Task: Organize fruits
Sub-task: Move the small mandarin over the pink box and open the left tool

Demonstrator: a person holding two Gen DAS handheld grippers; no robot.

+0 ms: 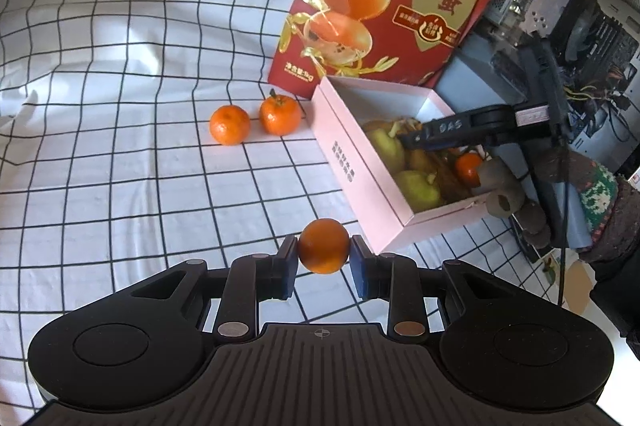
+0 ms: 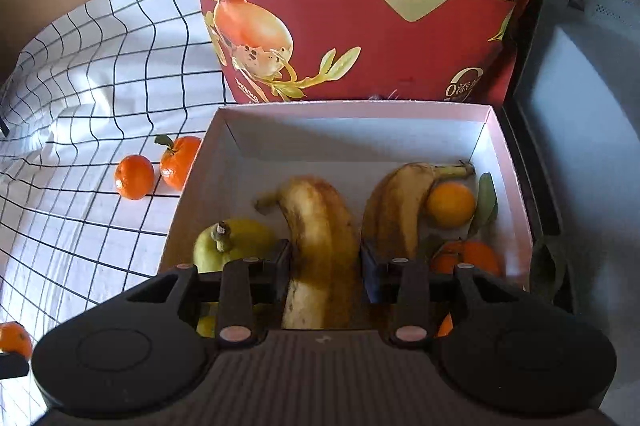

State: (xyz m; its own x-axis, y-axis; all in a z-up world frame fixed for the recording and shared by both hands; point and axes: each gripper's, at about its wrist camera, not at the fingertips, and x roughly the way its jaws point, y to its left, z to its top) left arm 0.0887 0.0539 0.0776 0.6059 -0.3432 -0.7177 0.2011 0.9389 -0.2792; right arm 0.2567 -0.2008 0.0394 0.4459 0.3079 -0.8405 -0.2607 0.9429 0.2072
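banana [image 2: 320, 250] lies lengthwise between right tool [image 2: 324, 266] fingers, stem pointing away.

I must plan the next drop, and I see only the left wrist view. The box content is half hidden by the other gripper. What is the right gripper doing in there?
Observer: The right gripper has its fingers on both sides of a brown-spotted banana inside the pink box.
Operator: Is there a second banana?
Observer: Yes, another banana lies to the right of it, curled around a mandarin.
Operator: Where is free floor in the box?
Observer: The far part, near the back wall, shows bare white bottom.
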